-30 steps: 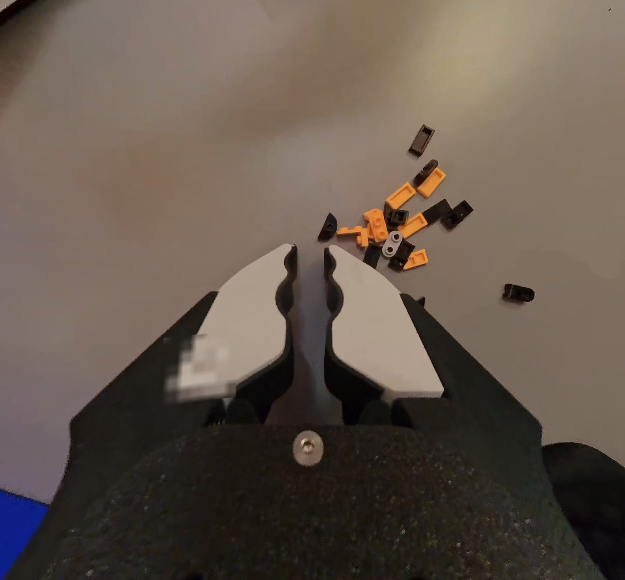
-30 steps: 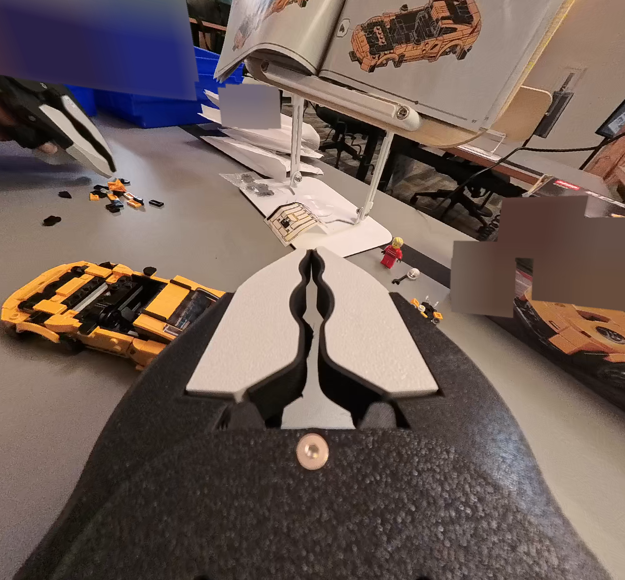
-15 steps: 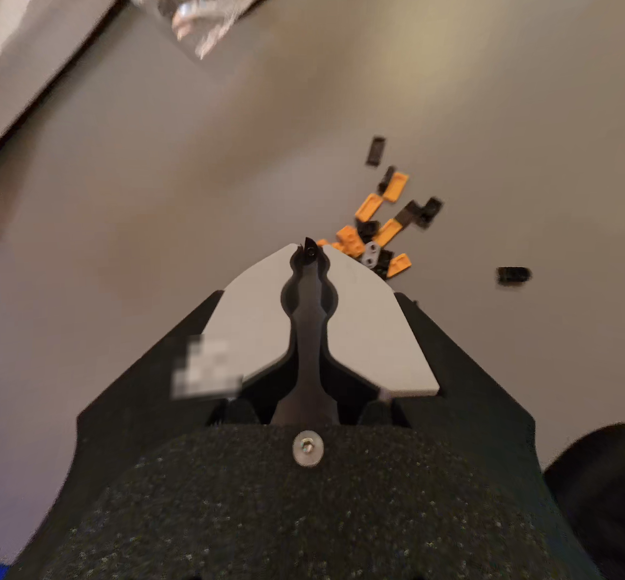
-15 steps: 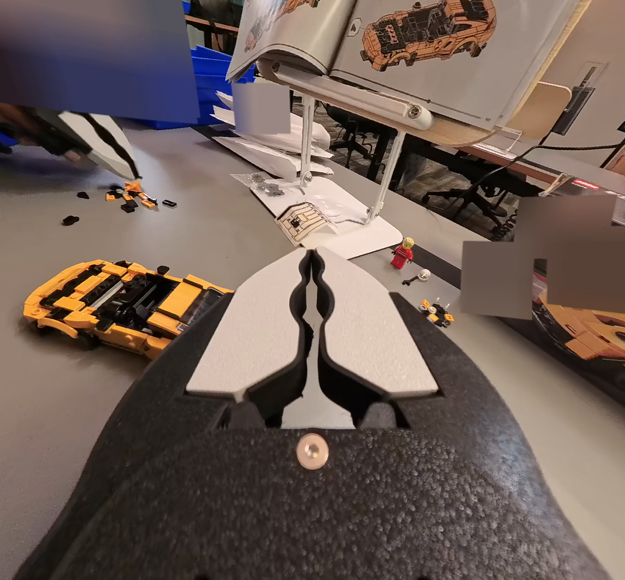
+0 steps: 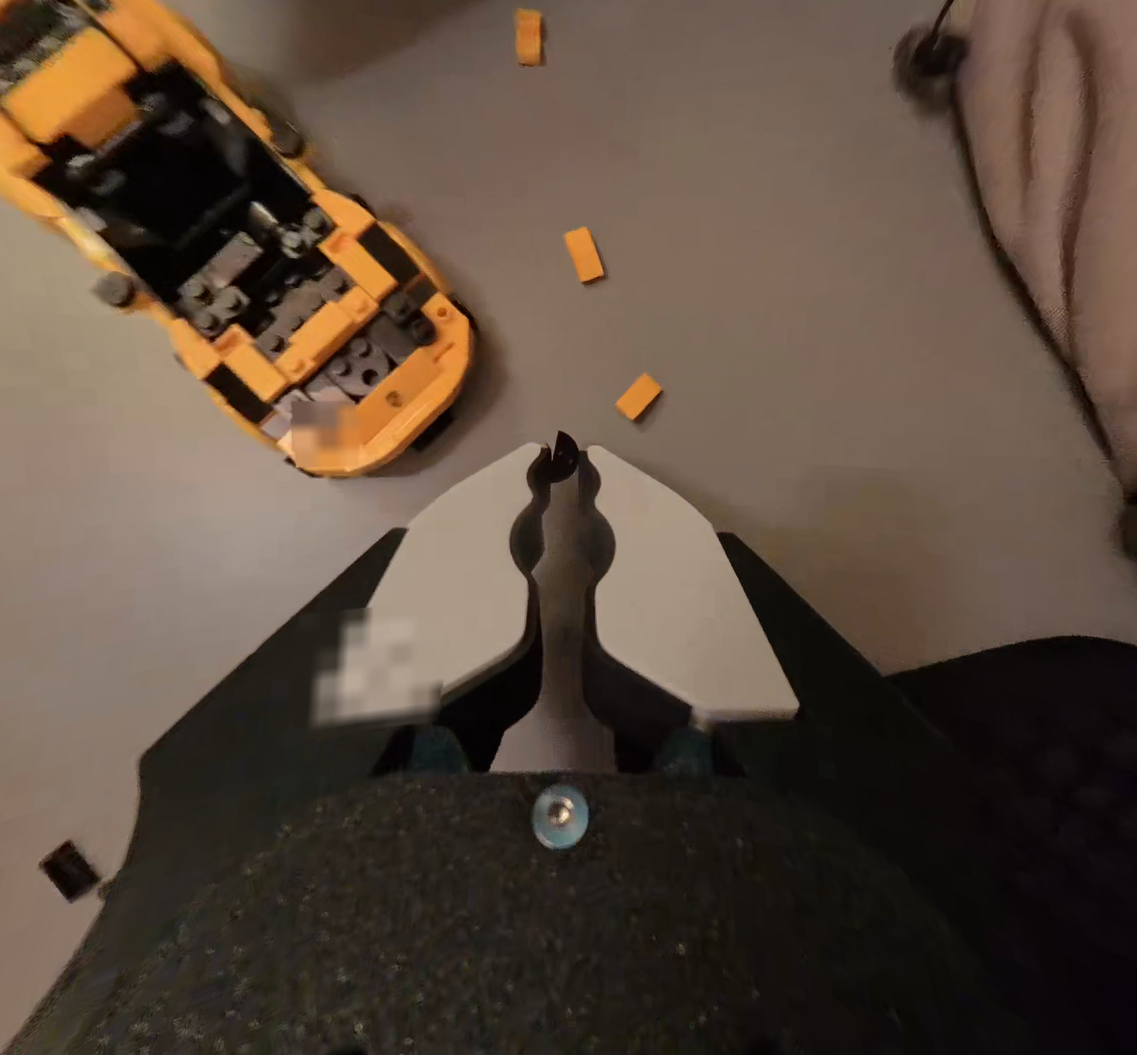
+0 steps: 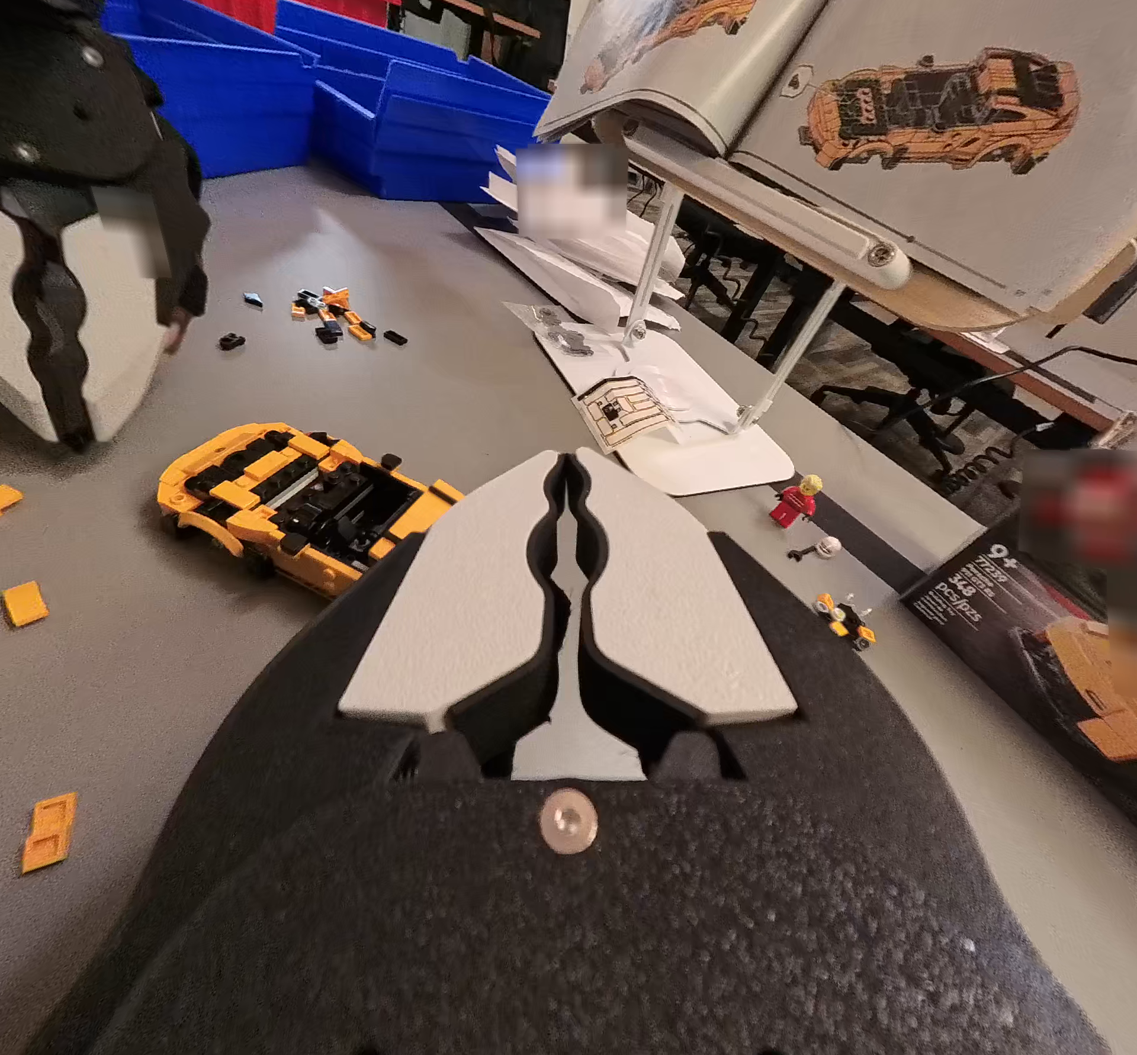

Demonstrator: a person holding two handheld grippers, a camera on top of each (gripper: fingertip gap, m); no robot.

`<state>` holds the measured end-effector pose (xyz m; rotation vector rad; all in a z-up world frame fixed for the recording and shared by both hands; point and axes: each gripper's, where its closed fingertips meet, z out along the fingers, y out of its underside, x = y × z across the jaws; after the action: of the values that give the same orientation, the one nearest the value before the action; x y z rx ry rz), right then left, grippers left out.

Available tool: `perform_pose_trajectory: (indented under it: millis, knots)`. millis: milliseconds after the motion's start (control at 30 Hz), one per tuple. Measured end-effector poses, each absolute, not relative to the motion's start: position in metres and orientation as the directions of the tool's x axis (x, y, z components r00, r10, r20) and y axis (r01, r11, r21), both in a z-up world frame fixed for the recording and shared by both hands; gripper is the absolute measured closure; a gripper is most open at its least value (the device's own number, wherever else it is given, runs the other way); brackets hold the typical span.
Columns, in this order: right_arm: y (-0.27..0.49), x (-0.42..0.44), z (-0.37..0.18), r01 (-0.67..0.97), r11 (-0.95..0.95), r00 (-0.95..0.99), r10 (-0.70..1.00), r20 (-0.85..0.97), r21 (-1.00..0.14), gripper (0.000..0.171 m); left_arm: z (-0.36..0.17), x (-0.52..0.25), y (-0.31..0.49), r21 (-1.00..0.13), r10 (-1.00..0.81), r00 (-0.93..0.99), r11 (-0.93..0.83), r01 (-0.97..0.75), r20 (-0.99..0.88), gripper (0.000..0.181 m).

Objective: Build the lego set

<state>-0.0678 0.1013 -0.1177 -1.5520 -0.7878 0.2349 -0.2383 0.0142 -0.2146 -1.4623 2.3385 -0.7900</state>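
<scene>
My left gripper (image 5: 563,459) is shut on a small black curved piece (image 5: 565,452) and holds it above the table, just right of the nose of the half-built orange and black car (image 5: 234,250). Three loose orange tiles (image 5: 583,254) lie right of the car. In the right wrist view the car (image 6: 289,502) sits left of my right gripper (image 6: 566,462), which is shut and empty above the table. The left gripper (image 6: 74,435) shows there at the far left, above the car's end. A pile of small orange and black pieces (image 6: 332,315) lies farther back.
An open instruction book (image 6: 861,72) on a white stand (image 6: 707,453) is at the back right. Blue bins (image 6: 369,115) line the back. A red minifigure (image 6: 797,499), a small orange-black subassembly (image 6: 846,622) and the set's box (image 6: 1046,656) are at right. Orange tiles (image 6: 24,601) lie at left. The tips of one gripper are about 20 centimeters away from the tips of the other.
My left gripper closed on the black curved piece at the pile, lifted it and carried it over to the car. The right gripper stayed shut and shifted slightly.
</scene>
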Motion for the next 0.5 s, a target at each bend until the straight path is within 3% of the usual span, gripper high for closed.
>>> perform_pose_trajectory:
  millis: [300,400,500]
  knots:
    - [0.095,-0.074,-0.117,0.347,0.068,0.723,0.616,0.313,-0.935,0.171,-0.228,-0.246,0.03,-0.496,-0.928,-0.373,0.33,-0.803,-0.013,0.154]
    - [0.096,-0.072,-0.115,0.346,0.072,0.731,0.605,0.317,-0.935,0.171,-0.227,-0.257,0.046,-0.452,-0.979,-0.194,0.197,-0.87,-0.054,0.159]
    - [0.098,-0.067,-0.111,0.335,0.066,0.751,0.584,0.309,-0.94,0.171,-0.227,-0.267,0.047,-0.444,-0.994,0.112,-0.106,-0.89,0.012,0.165]
